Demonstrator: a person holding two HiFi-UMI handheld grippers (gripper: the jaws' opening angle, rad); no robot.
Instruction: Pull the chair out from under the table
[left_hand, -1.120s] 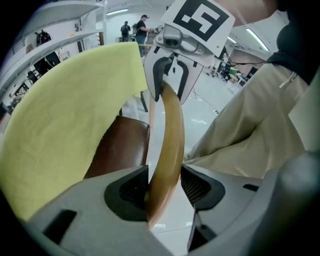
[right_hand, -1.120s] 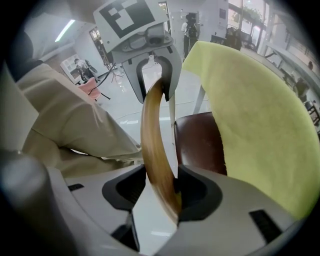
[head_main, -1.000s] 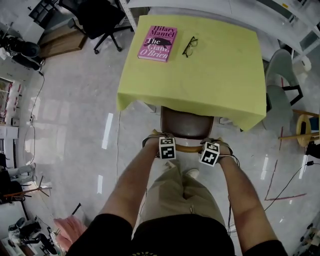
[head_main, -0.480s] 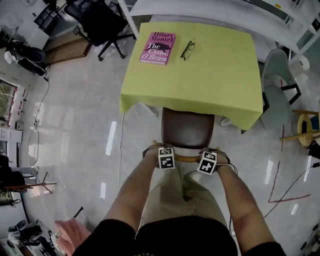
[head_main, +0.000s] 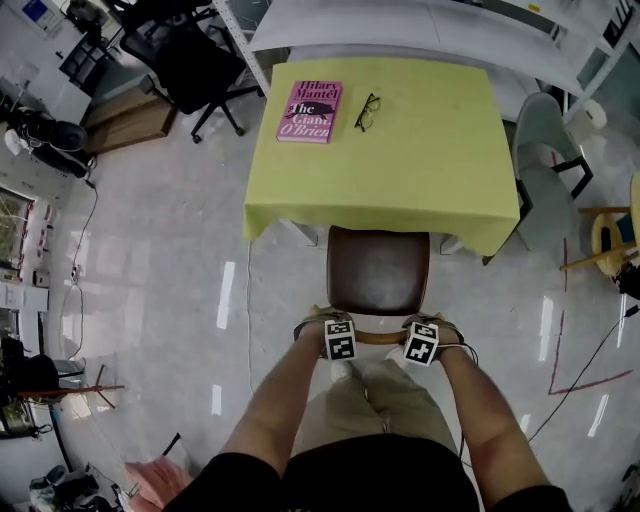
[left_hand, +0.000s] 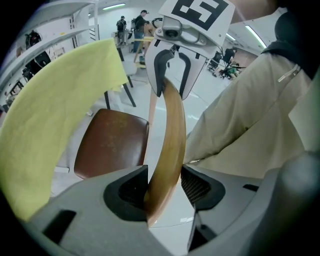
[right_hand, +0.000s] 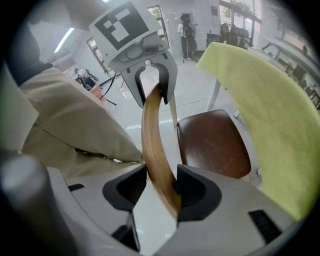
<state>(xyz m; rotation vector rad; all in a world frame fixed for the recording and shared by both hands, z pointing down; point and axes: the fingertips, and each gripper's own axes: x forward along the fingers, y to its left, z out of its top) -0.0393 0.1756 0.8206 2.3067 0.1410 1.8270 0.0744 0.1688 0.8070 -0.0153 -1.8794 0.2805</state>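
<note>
Well, both ends are gripped. The left gripper (left_hand: 165, 189) is clamped on the chair's curved wooden back rail (left_hand: 170, 130), and the right gripper (right_hand: 161, 186) pinches that same rail further along, low in the middle of the head view.

Beyond them the brown seat (head_main: 378, 270) has slid down the frame. A second ago only a strip of it showed below the yellow-covered table (head_main: 430, 170); now nearly all of it is clear, with just its far edge at the cloth's hem. So the chair (head_main: 378, 300) looks close to fully out.

By my count: two grippers, one chair in hand, one table, and on it, upper centre, one pink book (head_main: 310, 111) and one pair of glasses (head_main: 367, 111).
</note>
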